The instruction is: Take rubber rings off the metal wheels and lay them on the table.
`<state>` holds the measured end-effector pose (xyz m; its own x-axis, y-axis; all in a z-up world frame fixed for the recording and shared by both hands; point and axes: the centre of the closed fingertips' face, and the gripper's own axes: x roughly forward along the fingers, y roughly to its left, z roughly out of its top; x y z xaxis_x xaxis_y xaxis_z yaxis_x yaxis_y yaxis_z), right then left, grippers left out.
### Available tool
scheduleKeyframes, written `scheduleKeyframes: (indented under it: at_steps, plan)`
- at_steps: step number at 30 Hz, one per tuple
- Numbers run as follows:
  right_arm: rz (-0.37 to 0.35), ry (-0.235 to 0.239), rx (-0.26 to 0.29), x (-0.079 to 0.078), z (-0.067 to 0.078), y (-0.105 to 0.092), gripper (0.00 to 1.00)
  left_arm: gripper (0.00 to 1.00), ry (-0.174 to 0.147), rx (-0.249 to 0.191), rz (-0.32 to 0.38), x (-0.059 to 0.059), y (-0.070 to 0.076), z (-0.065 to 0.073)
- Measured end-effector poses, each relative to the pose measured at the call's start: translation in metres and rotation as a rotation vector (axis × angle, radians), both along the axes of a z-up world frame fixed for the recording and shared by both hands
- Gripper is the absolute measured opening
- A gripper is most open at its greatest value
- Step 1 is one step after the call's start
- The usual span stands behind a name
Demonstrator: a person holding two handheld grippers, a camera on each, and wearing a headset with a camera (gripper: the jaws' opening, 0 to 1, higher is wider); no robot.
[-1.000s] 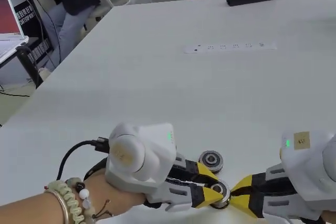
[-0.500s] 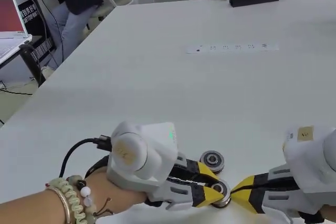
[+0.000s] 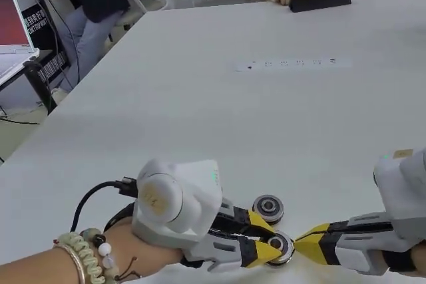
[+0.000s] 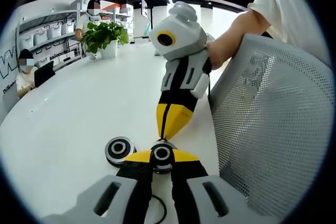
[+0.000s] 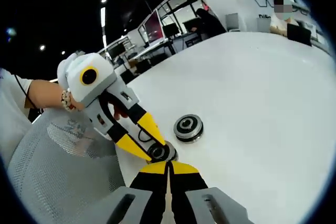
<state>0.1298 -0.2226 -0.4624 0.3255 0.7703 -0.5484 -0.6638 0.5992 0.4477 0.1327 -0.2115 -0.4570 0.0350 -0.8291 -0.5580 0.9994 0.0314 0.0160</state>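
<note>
Metal wheel (image 3: 280, 245) is pinched on the white table (image 3: 266, 118) by the left gripper (image 4: 161, 157); the right gripper (image 5: 168, 166), jaws pressed together, is set against its rim. A second wheel (image 3: 268, 207) lies just beside. Wall lettering is unreadable.

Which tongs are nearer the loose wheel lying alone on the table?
Left. The left tongs lie right beside the loose wheel, clamping the other wheel; the right tongs sit beyond that clamped wheel.
</note>
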Motion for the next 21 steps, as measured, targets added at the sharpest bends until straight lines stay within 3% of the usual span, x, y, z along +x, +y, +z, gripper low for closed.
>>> scheduleKeyframes:
  at_steps: [5, 15, 21]
  plan:
    - [-0.027, 0.047, 0.044, -0.0006, 0.0008, 0.0005, 0.00, 0.07, -0.006, 0.003, -0.001, -0.0009, -0.0008, 0.0001]
    - [0.003, 0.029, 0.040, -0.0061, 0.0067, 0.0079, 0.00, 0.07, -0.031, 0.007, -0.016, -0.0016, -0.0013, 0.0007]
    - [0.017, 0.013, 0.027, -0.0063, 0.0079, 0.0084, 0.00, 0.07, -0.028, 0.009, -0.013, -0.0010, -0.0014, 0.0009]
